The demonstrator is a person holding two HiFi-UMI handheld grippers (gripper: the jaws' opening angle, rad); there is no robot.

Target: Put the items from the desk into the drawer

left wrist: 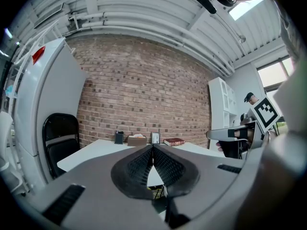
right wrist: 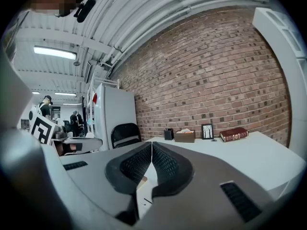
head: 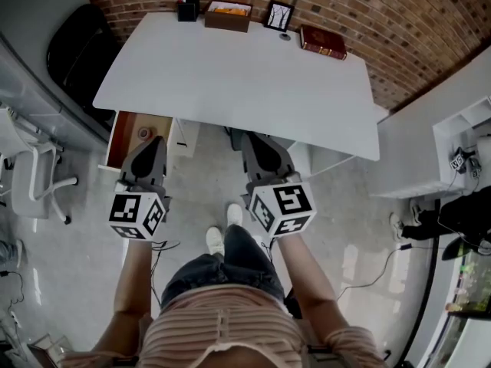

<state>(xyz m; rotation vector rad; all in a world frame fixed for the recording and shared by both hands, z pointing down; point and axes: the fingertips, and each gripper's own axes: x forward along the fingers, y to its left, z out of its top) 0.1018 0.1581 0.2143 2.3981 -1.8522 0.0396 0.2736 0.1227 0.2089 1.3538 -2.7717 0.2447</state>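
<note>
Items: a black pen holder (head: 188,8), a brown box (head: 228,16), a framed picture (head: 279,15) and a red book (head: 323,41) were noted in a row along the far edge of the white desk (head: 230,83).
Drawer (head: 123,138): was found pulled open under the desk's left front corner, with a small round item (head: 143,133) inside.
Left gripper (left wrist: 153,150): jaws were pressed together with nothing held; it was positioned by the drawer's front.
Right gripper (right wrist: 151,147): jaws were closed on nothing; it was held at the desk's near edge, well apart from the items.
</note>
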